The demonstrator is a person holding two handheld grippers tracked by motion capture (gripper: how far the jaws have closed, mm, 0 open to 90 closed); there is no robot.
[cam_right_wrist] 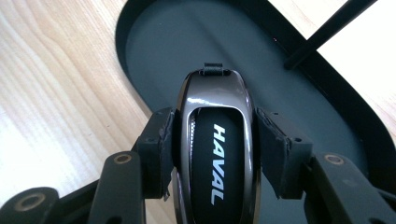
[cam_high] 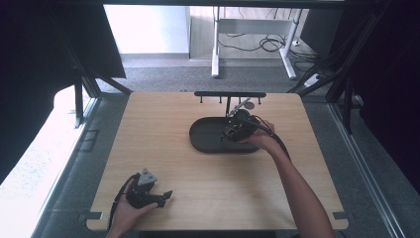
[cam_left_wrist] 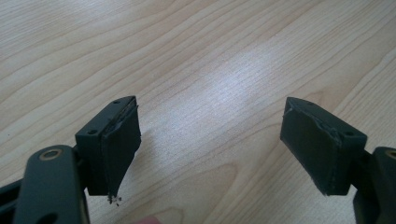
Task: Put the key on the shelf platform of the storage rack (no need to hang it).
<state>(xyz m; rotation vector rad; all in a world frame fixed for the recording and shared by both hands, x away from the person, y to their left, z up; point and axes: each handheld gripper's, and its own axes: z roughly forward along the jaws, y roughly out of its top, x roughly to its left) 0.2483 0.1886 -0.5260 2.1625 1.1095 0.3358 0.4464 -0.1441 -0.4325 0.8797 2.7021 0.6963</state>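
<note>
Pale wood bench [cam_high: 208, 188] carries a dark oval tray [cam_high: 203, 135], and over its right end a glossy HAVAL key fob [cam_right_wrist: 215, 154] sits clamped between the fingers [cam_right_wrist: 156, 149] of the right gripper [cam_high: 236, 128], forearm stretched forward from the lower right. Well apart, near the front-left edge, the left gripper [cam_high: 148, 191] rests low, its fingers [cam_left_wrist: 116, 149] spread wide and holding nothing.

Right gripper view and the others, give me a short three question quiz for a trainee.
1. True or false: the right tongs clamp a car key fob.
2. What lies under the fob: A) black oval tray B) bare table C) floor?
3. What word is printed on the fob?

Key: 1 true; 2 A; 3 HAVAL. The left tongs stand open over the wood.
</note>
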